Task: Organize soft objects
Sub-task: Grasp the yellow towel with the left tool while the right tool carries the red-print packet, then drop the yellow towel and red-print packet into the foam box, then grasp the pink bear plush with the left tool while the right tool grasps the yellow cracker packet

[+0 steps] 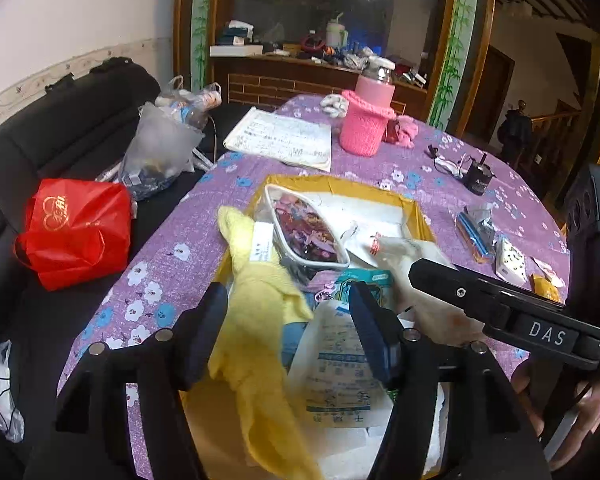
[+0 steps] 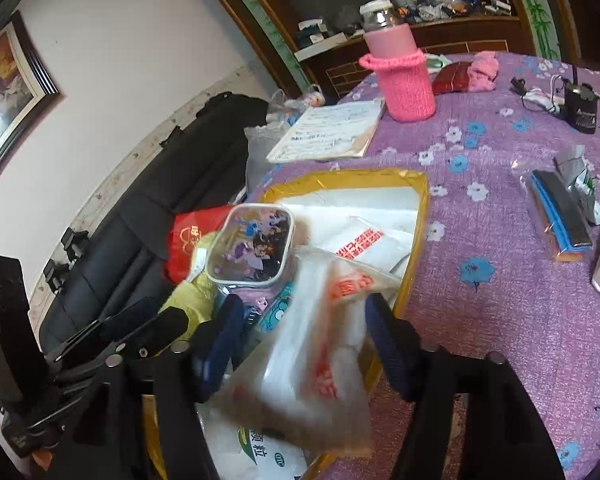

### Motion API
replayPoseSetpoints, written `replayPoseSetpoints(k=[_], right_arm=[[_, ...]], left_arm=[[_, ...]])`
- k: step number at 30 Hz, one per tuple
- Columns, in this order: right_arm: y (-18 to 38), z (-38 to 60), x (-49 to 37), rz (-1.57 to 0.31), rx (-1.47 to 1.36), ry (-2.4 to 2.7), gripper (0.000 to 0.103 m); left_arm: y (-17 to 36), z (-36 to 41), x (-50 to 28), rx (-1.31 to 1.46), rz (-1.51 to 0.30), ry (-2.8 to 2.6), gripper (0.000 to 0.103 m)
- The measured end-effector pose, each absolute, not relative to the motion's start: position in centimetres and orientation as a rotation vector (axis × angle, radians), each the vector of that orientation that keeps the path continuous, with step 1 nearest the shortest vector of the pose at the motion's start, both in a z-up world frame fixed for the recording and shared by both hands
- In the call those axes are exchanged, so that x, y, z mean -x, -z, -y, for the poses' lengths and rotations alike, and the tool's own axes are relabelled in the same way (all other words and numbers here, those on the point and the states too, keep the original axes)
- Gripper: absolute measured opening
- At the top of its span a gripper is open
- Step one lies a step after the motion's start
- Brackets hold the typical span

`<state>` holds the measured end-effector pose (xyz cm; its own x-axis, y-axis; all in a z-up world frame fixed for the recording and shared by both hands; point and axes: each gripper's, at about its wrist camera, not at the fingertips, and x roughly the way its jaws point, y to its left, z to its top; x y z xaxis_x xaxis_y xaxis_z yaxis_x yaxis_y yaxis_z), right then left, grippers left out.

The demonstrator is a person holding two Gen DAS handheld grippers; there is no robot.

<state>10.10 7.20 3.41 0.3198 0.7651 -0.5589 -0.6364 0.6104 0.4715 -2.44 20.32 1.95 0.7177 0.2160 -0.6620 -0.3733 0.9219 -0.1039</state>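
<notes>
A shallow yellow-rimmed cardboard box (image 1: 414,210) sits on the purple flowered tablecloth (image 1: 172,264); it also shows in the right wrist view (image 2: 422,204). In it lie a yellow cloth (image 1: 260,304), a clear pouch with cartoon print (image 1: 308,232), white packets and a teal packet. My left gripper (image 1: 290,334) is open, its fingers either side of the yellow cloth. My right gripper (image 2: 304,344) is open around a clear plastic bag with red print (image 2: 320,344). The pouch (image 2: 252,250) lies just beyond it.
A pink knitted bottle sleeve (image 1: 366,124) with a bottle, an open notebook (image 1: 284,140), a pink soft item (image 2: 482,70), a black cylinder with cable (image 1: 478,178), and small packets (image 2: 562,208) lie on the table. A black sofa (image 1: 60,140) with a red bag (image 1: 76,232) stands left.
</notes>
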Motion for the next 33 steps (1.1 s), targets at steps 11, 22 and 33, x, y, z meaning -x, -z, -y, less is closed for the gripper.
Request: replayPoseSetpoints(k=[11, 22, 33], right_arm=[[-3.8, -4.7, -8.9, -0.802, -0.207, -0.956, 0.071], [-4.6, 1.9, -7.3, -0.761, -0.254, -0.966, 0.083], [-1.8, 18.2, -8.7, -0.796, -0.393, -0.662, 0.083]], left_arm=[[-3.9, -17.9, 3.5, 0.153, -0.685, -0.384, 0.064], [-6.3, -14.0, 5.2, 0.144, -0.635, -0.353, 0.064], [-6.3, -5.3, 1.3, 0.245, -0.723, 0.086, 0.069]])
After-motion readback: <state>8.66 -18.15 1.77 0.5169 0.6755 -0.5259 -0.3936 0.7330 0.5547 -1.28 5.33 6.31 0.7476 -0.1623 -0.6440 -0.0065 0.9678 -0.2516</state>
